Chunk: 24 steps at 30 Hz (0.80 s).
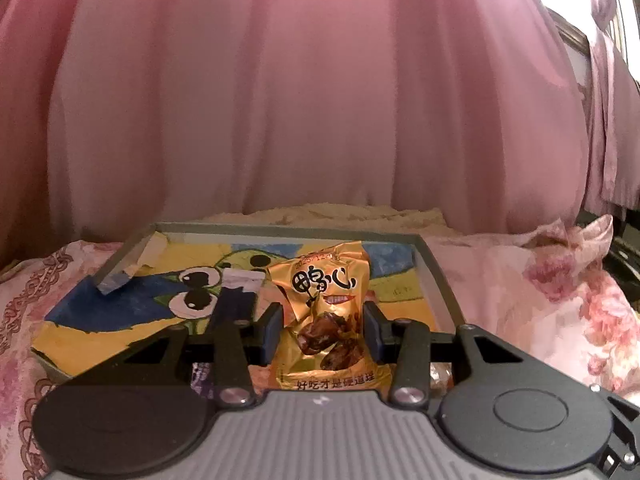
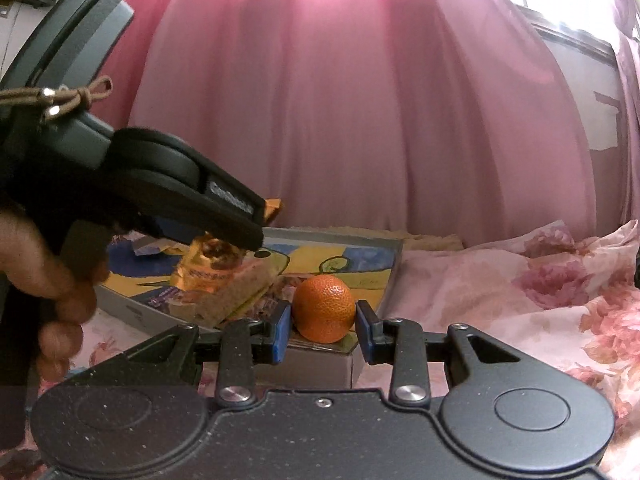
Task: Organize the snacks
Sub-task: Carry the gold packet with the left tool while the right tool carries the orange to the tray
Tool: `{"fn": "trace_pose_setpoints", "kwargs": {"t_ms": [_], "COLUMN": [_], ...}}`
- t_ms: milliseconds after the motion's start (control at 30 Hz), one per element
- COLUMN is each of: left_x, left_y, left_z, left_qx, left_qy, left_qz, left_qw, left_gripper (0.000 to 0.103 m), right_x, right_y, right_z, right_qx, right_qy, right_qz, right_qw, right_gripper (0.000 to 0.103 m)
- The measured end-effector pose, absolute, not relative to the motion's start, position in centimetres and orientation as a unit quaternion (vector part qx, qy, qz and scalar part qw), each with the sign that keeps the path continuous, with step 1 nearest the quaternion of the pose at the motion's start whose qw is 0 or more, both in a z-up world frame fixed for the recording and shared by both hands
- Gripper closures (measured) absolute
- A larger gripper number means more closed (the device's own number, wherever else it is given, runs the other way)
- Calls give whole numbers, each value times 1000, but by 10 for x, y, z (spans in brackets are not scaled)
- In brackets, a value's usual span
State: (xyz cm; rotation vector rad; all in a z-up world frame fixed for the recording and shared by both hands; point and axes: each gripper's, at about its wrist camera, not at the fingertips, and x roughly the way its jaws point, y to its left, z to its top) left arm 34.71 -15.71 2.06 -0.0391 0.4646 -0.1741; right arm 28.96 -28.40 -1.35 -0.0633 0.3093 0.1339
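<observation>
A golden snack packet [image 1: 320, 300] with black lettering hangs upright between the blue pads of my left gripper [image 1: 324, 332], which is shut on it. It is held above a shallow grey tray [image 1: 436, 280] lined with a cartoon drawing. In the right wrist view my right gripper [image 2: 322, 328] is shut on a small orange [image 2: 324, 308], just over the tray's [image 2: 120, 304] near corner. The left gripper [image 2: 256, 224] reaches in from the left there, held by a hand [image 2: 52, 272], with the golden packet [image 2: 208, 268] under its fingers.
A beige bar [image 2: 236, 292] and a purple packet [image 2: 164, 294] lie in the tray. The tray's left wall [image 1: 124, 264] leans loose. The tray rests on a floral bedsheet [image 2: 520, 300]. A pink curtain [image 1: 320, 100] hangs close behind, with a cream blanket [image 1: 340, 212] at its foot.
</observation>
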Motion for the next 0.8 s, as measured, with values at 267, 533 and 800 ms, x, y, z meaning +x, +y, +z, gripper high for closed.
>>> {"fn": "trace_pose_setpoints", "kwargs": {"t_ms": [267,533,800], "left_x": [350,351,352], "left_y": [-167,-172,-172], "left_z": [10,0,-6], "left_qx": [-17,-18,-15], "left_qy": [245,259,265], "left_qz": [-89,-89,-88], "left_qw": [965,962,960], "left_gripper": [57,57,56], "right_x": [296,299,304], "right_y": [-284,-282,-281], "right_z": [-14,-17,-20], "right_qx": [-24,-31,-36], "right_qy": [163,167,174], "right_qz": [63,67,67], "right_qw": [984,983,982], "right_gripper": [67,67,66]}}
